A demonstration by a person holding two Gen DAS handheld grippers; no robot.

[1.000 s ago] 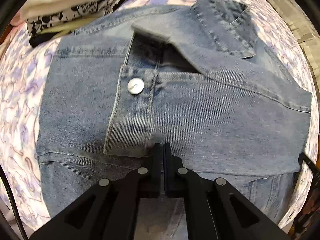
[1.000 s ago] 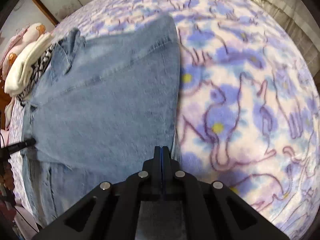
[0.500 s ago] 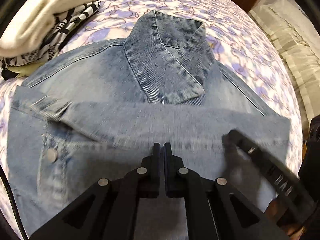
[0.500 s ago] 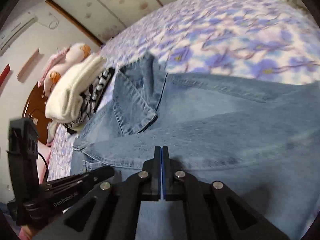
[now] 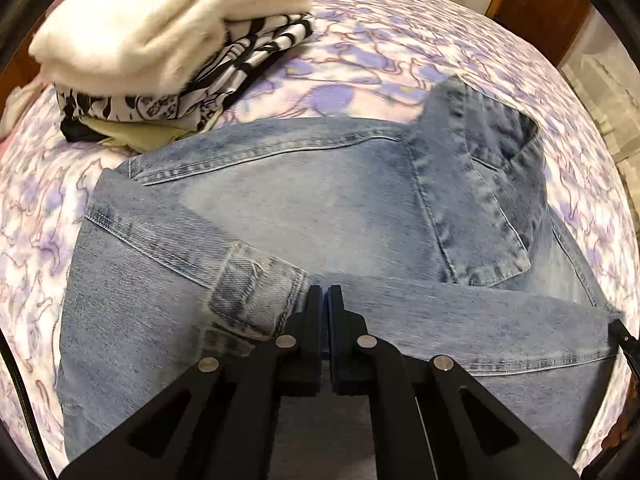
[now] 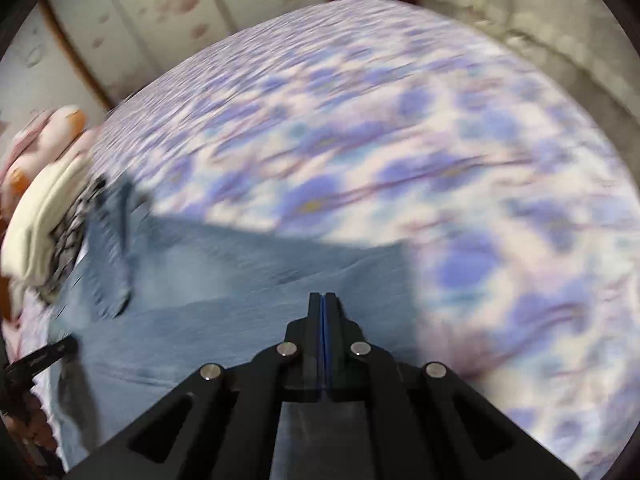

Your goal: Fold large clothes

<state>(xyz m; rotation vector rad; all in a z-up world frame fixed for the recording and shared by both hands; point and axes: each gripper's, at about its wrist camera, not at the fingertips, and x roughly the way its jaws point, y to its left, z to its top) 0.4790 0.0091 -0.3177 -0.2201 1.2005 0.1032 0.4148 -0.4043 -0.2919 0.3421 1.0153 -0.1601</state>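
- Left gripper (image 5: 324, 294), nearest in the left wrist view: fingers pressed together, nothing between them, poised just over the denim jacket (image 5: 320, 208) beside the folded-in sleeve cuff (image 5: 256, 300). Probably parked there as a blunt tool for smoothing or pressing cloth, not for a pinch.
- Right gripper (image 6: 322, 300), likewise pressed together and empty, above the jacket's right side (image 6: 248, 288) near its edge; view badly blurred, so contact with the cloth cannot be told.
- Jacket lying flat on the floral bedspread (image 5: 360, 60), both sleeves seemingly folded across the body, collar (image 5: 480, 184) pointing away. Judged partway folded: sleeves in, body not yet doubled over.
- Right-hand hem edge sitting just beside the tip of the other gripper (image 5: 624, 336), so little slack on that side for a sweep.
- Left edge of the jacket bordered by bare bedspread; open room there.
- Beyond the shoulder seam, 1 stack of folded clothes (image 5: 168, 40), close to the jacket's far left corner. Risk of nudging the stack if the fold travels that way.
- Farthest, past the collar and off to the right: wide clear bedspread (image 6: 400, 140), the best room for moving.
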